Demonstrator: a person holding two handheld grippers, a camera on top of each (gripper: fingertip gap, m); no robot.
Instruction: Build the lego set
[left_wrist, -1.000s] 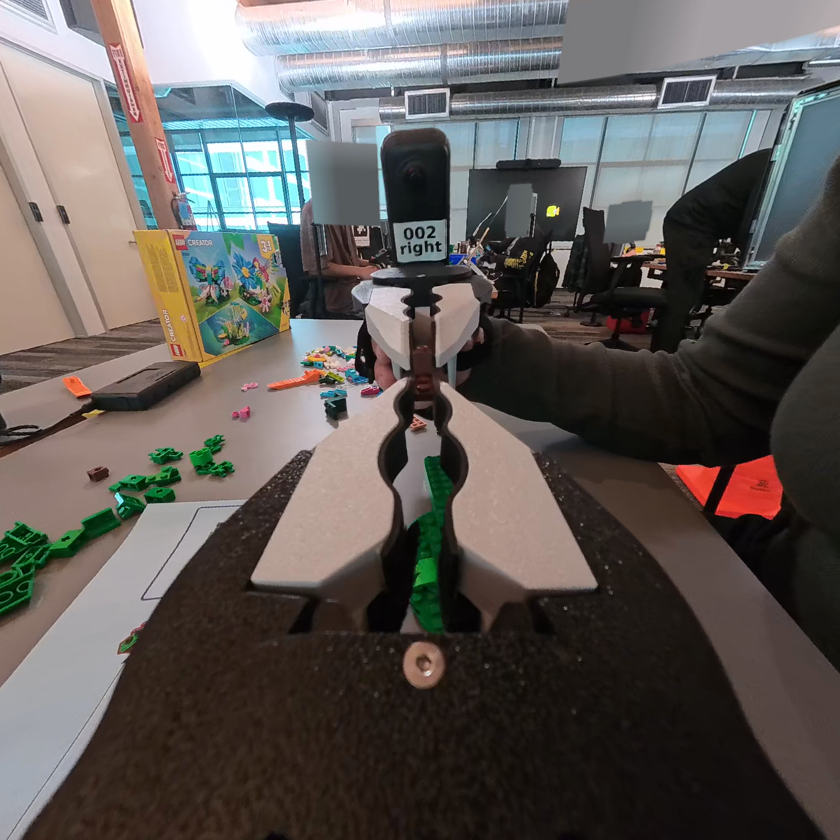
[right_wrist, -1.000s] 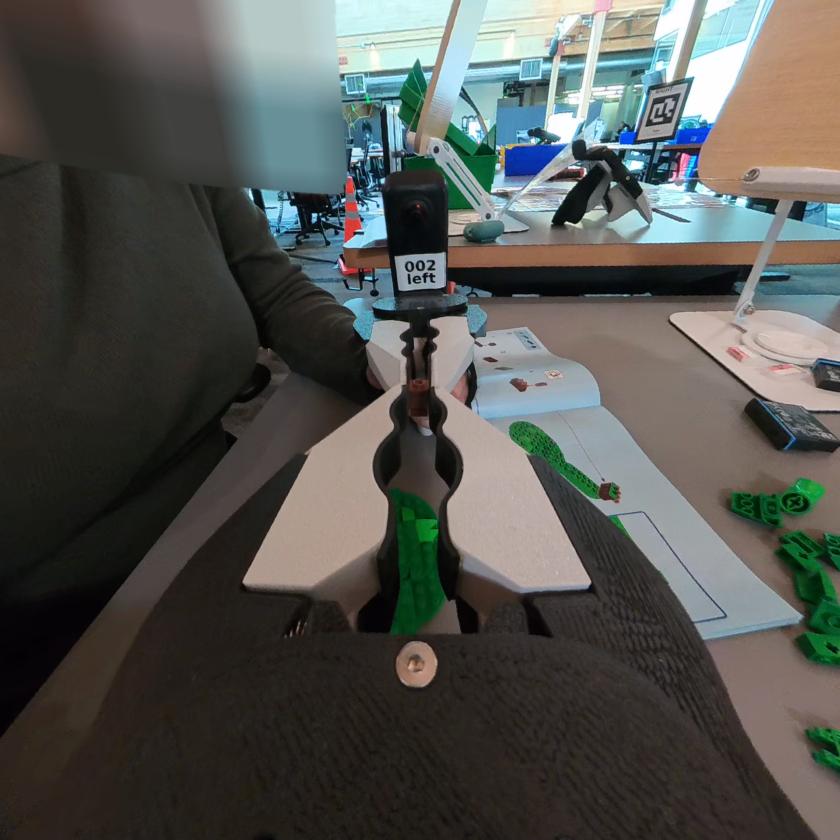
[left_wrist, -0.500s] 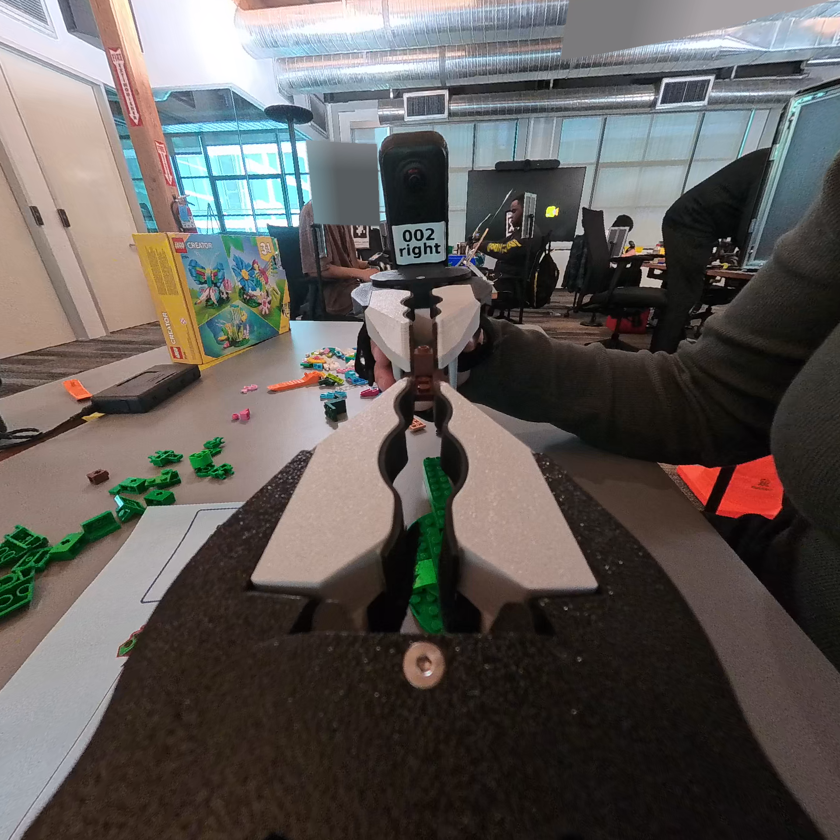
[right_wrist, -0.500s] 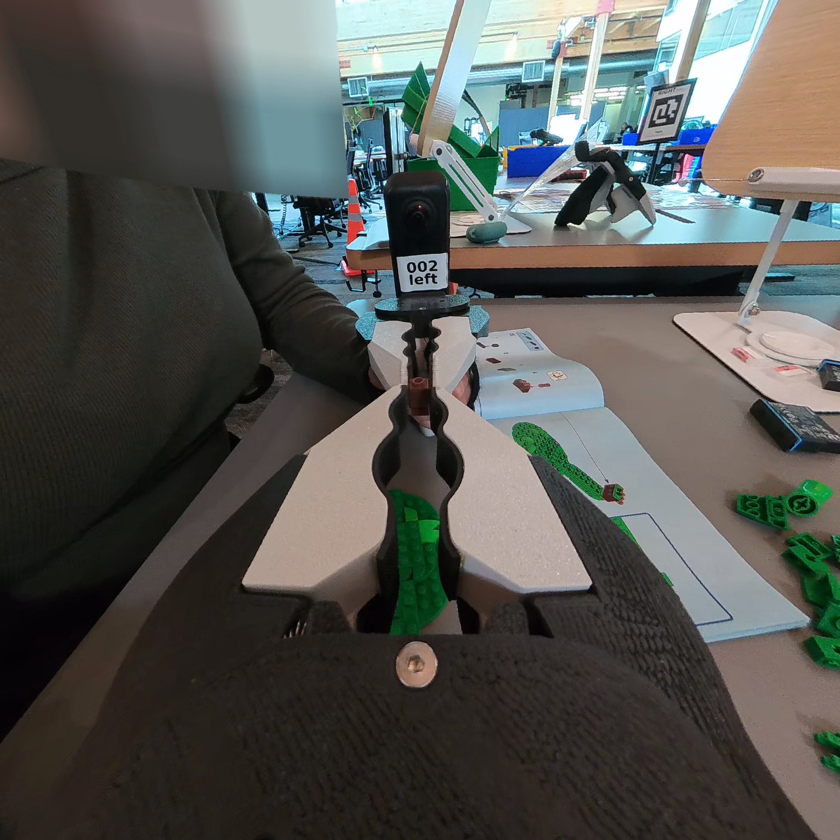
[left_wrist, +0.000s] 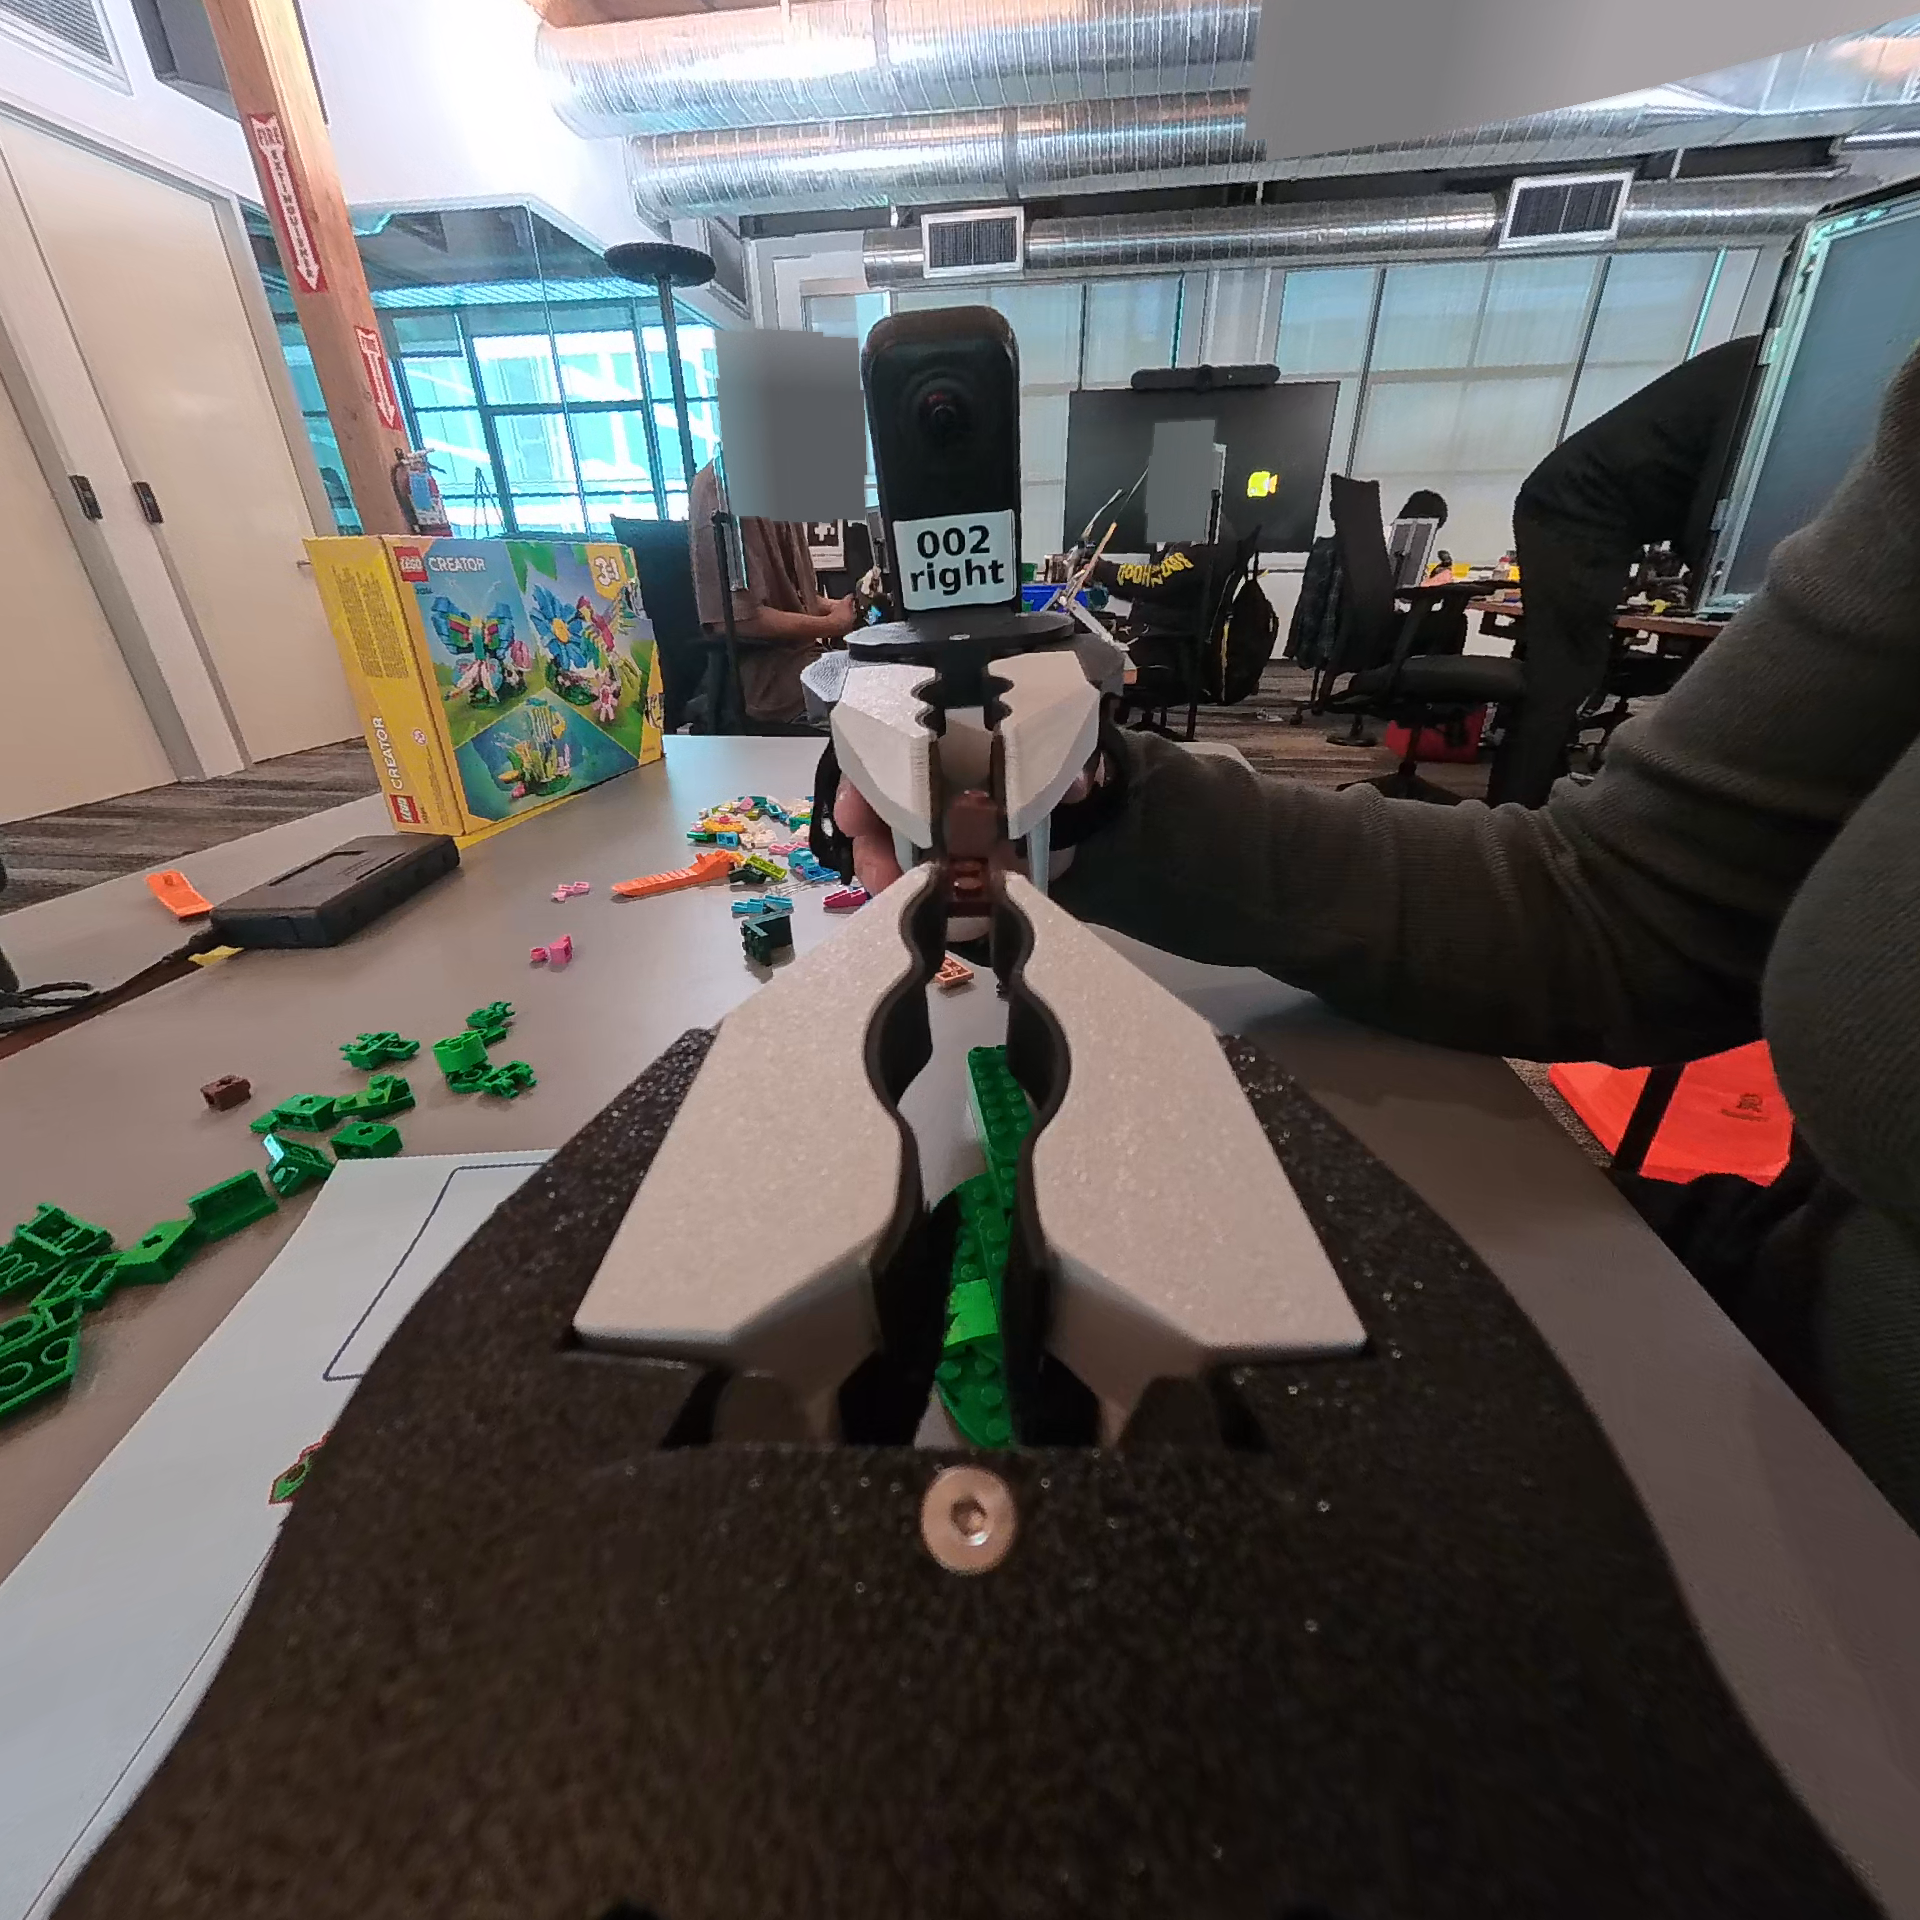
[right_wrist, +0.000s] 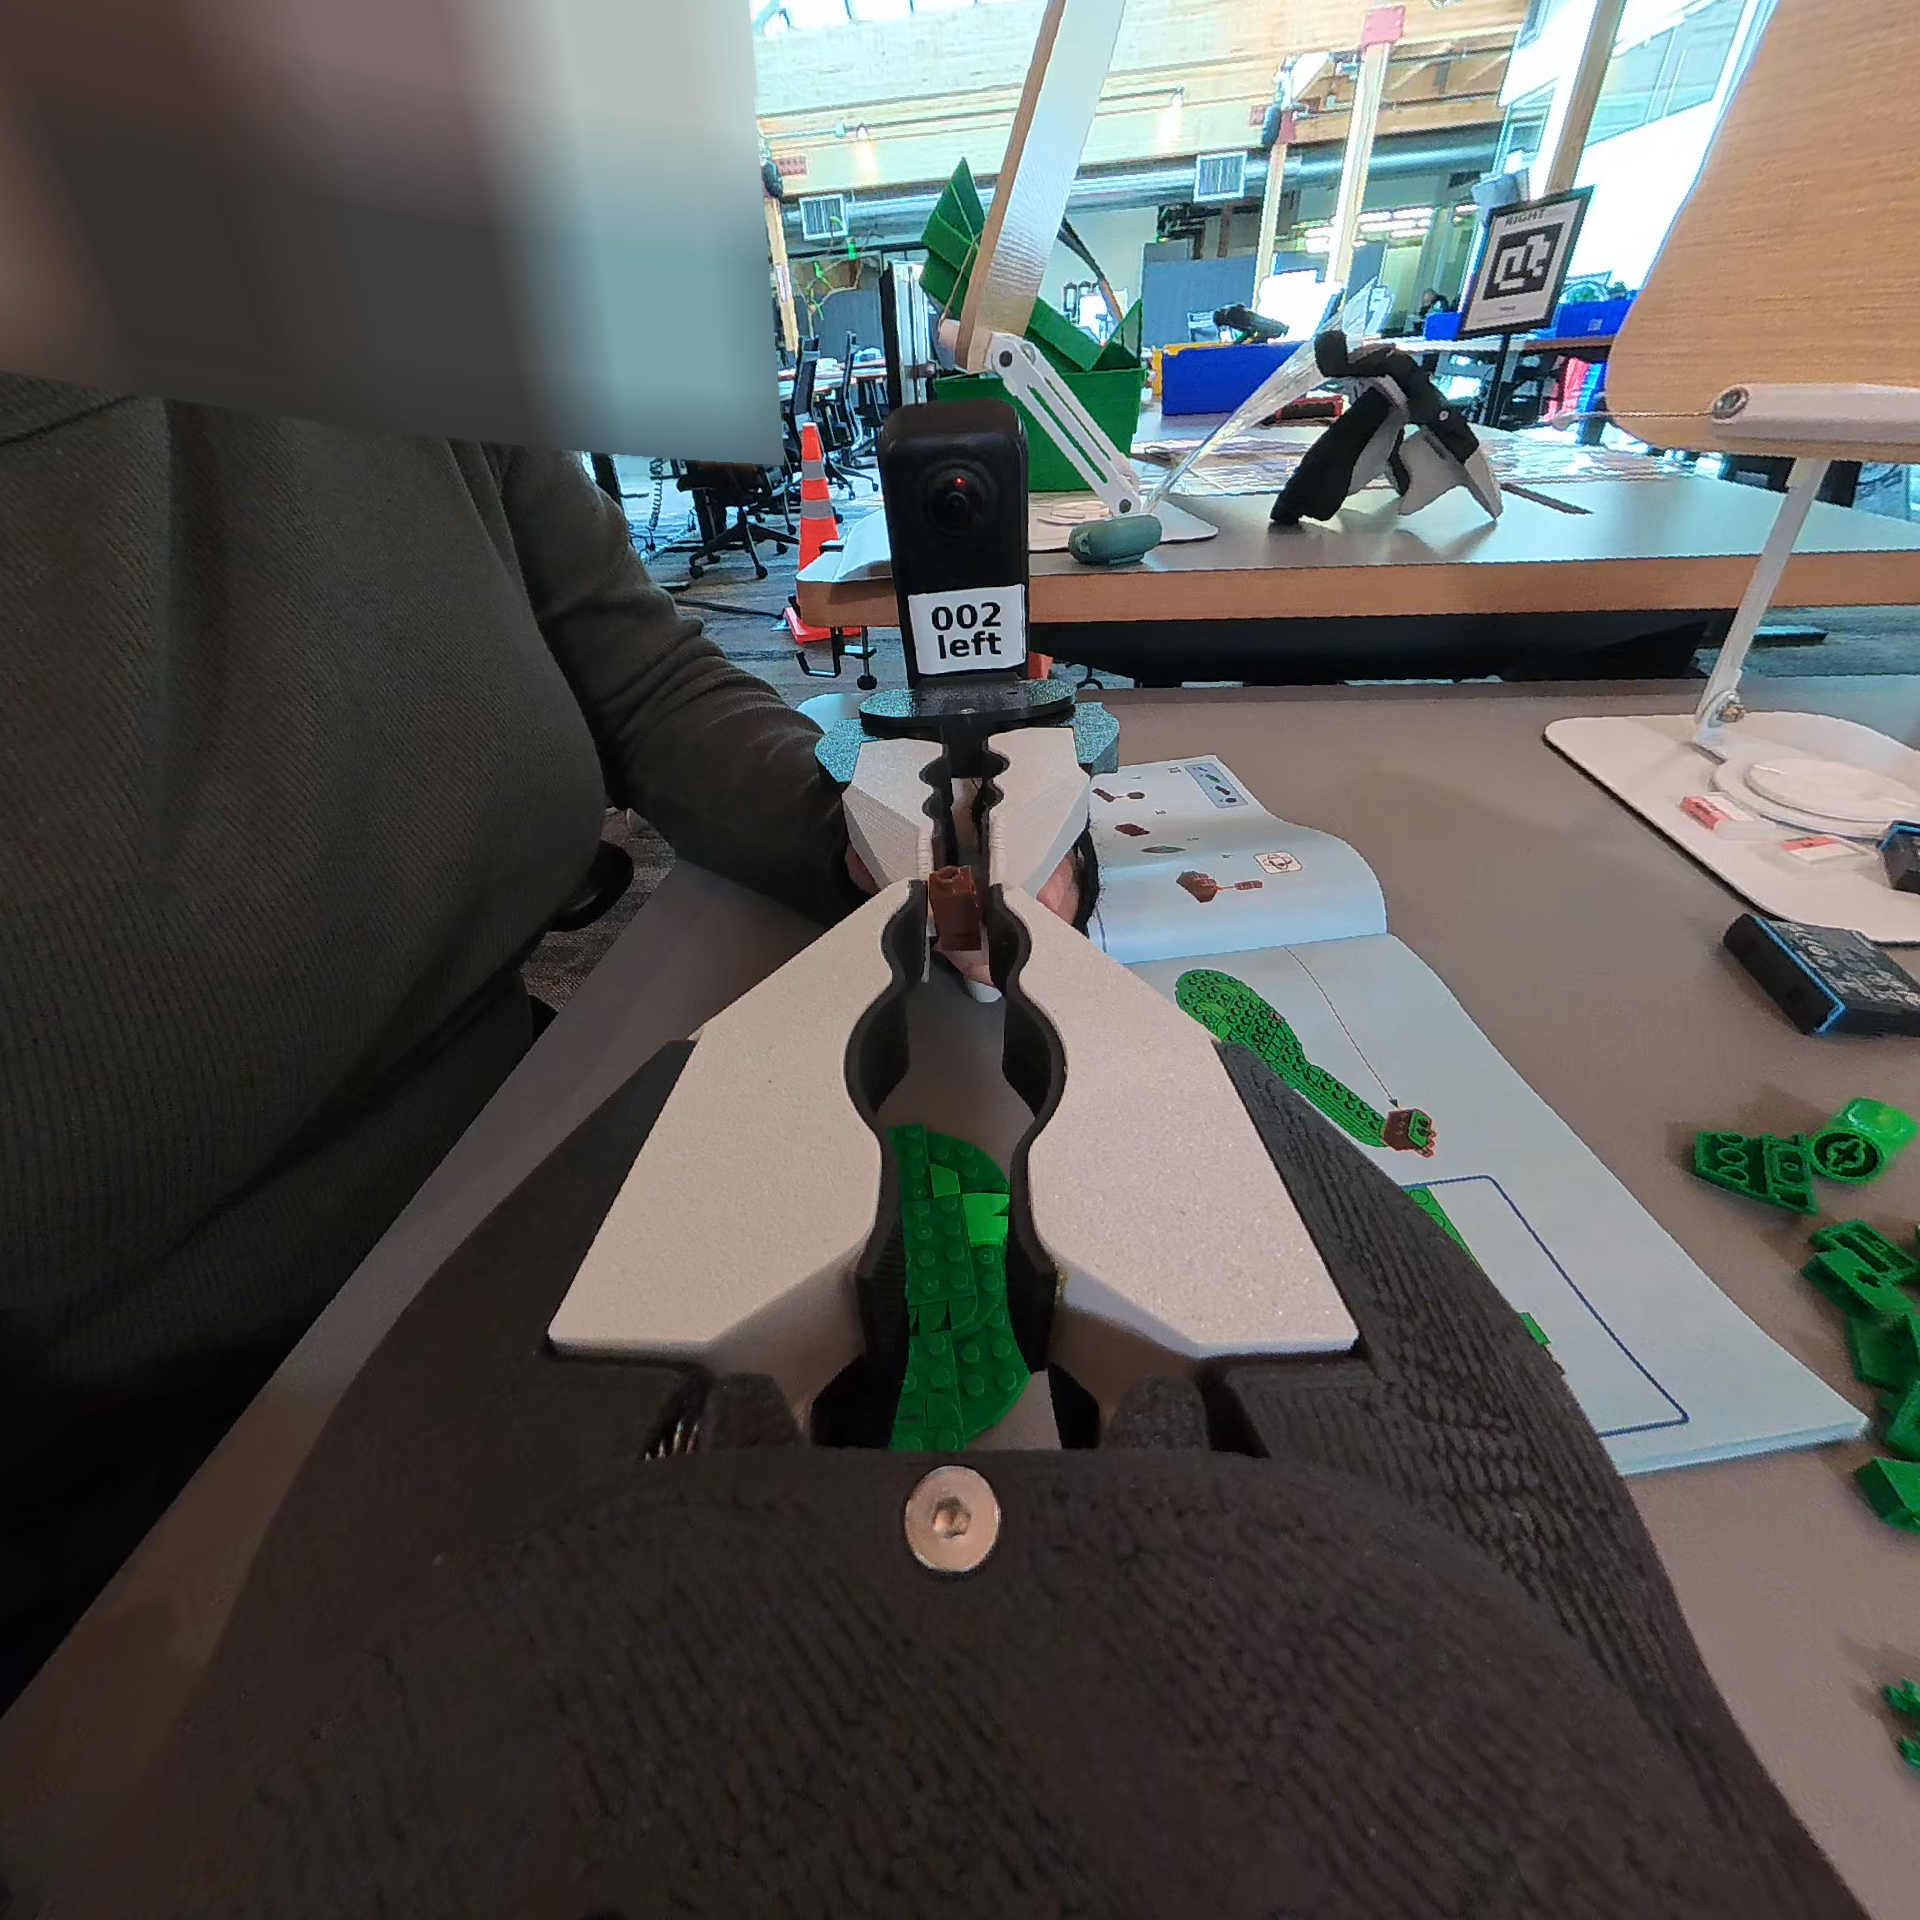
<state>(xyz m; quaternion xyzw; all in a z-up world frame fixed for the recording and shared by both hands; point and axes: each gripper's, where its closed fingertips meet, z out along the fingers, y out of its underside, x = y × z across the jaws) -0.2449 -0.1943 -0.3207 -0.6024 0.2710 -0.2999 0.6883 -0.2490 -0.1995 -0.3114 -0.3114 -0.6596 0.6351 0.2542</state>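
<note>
My left gripper (left_wrist: 966, 896) and right gripper (right_wrist: 956, 920) face each other tip to tip above the table. Each is shut on a small brown Lego piece. In the left wrist view the left one's reddish-brown piece (left_wrist: 966, 878) touches the darker brown piece (left_wrist: 972, 821) held by the right gripper (left_wrist: 971, 831). In the right wrist view the brown piece (right_wrist: 954, 902) sits between my fingertips, with the left gripper (right_wrist: 961, 857) just beyond. A long green Lego build (left_wrist: 987, 1247) lies on the table below and shows between the fingers (right_wrist: 951, 1278).
Loose green pieces (left_wrist: 312, 1122) and a stray brown piece (left_wrist: 225, 1091) lie at left, near a Lego box (left_wrist: 499, 675), a black flat device (left_wrist: 332, 894) and a colourful pile (left_wrist: 758, 831). An open instruction booklet (right_wrist: 1299, 997), more green pieces (right_wrist: 1849, 1247) and a lamp base (right_wrist: 1766, 790) lie right. My two grippers' fingertips are within a few centimetres of each other.
Both grippers stay shut and tip to tip on the brown pieces. The right wrist view has shifted very slightly; nothing else has moved.
</note>
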